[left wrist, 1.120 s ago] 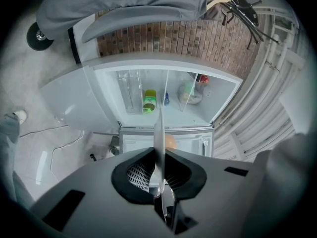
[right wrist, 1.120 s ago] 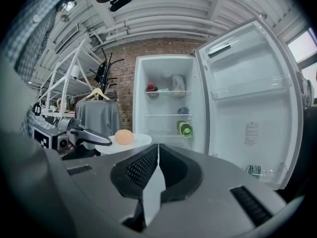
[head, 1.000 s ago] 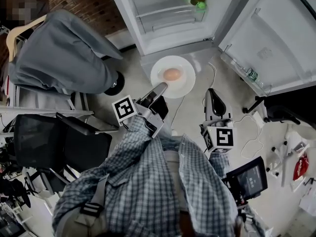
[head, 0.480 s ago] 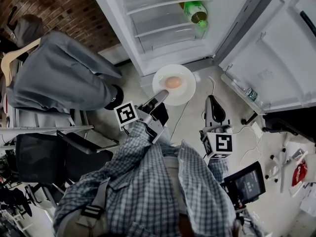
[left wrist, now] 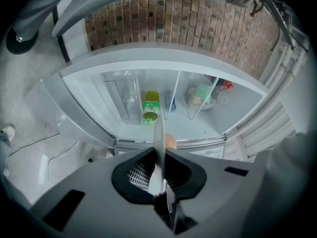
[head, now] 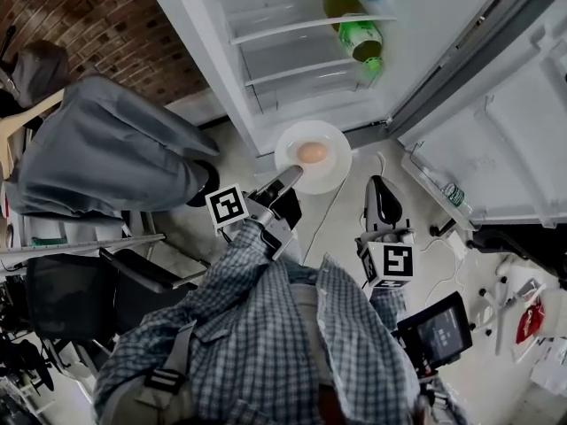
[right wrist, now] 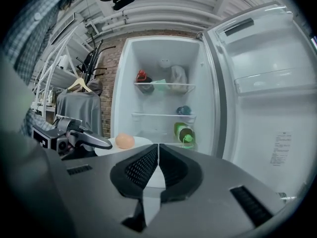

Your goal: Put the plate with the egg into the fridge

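A white plate [head: 334,165] with a brown egg [head: 311,153] on it hangs just in front of the open fridge's [head: 301,25] bottom edge. My left gripper [head: 291,177] is shut on the plate's near rim. In the left gripper view the plate [left wrist: 159,130] shows edge-on between the jaws [left wrist: 159,157], the egg [left wrist: 170,141] just behind it. My right gripper [head: 379,189] is to the right of the plate, shut with nothing in it. The right gripper view shows its closed jaws [right wrist: 158,157] below the plate [right wrist: 143,142] and egg [right wrist: 125,141].
The fridge door [head: 496,131] stands open at the right, with a small bottle [head: 454,195] in its lower rack. A green bottle [head: 359,35] lies on a fridge shelf. A chair draped in a grey jacket [head: 106,149] and a black office chair [head: 71,299] stand at left.
The person and both grippers have come closer to the open fridge. The plate with the egg stays in the left gripper; the right gripper stays shut.
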The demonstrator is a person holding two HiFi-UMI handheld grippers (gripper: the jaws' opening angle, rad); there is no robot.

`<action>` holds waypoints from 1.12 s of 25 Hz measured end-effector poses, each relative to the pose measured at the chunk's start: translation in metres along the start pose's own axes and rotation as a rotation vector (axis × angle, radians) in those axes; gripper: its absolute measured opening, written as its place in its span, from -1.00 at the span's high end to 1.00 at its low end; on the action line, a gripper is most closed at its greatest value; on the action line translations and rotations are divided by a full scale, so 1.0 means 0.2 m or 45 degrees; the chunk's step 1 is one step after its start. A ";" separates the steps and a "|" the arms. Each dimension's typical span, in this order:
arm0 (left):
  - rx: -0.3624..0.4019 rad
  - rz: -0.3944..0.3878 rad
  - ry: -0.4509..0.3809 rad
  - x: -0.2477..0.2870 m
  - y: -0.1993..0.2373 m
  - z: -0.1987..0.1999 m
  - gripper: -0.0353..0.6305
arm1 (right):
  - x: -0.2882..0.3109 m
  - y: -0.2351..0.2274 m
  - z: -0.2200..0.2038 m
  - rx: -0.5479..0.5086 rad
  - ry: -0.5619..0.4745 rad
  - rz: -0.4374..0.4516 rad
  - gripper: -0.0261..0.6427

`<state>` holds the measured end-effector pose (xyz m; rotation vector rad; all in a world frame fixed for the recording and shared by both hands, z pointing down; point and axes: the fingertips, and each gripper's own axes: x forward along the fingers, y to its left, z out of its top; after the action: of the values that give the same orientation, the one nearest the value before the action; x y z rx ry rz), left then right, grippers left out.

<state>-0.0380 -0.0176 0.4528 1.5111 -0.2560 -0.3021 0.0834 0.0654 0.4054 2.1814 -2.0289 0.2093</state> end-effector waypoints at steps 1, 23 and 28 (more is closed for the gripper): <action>-0.002 0.000 0.002 0.01 0.01 0.02 0.80 | 0.03 0.01 0.01 -0.002 0.001 0.005 0.88; 0.002 0.003 0.053 0.12 0.04 0.25 0.80 | 0.34 0.10 0.02 0.000 0.045 0.040 0.88; 0.005 -0.007 0.023 0.17 0.03 0.28 0.81 | 0.39 0.06 0.04 -0.011 0.037 0.070 0.88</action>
<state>-0.0242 -0.0812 0.4614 1.5178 -0.2381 -0.2921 0.0771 -0.0141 0.4146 2.1073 -2.0715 0.2373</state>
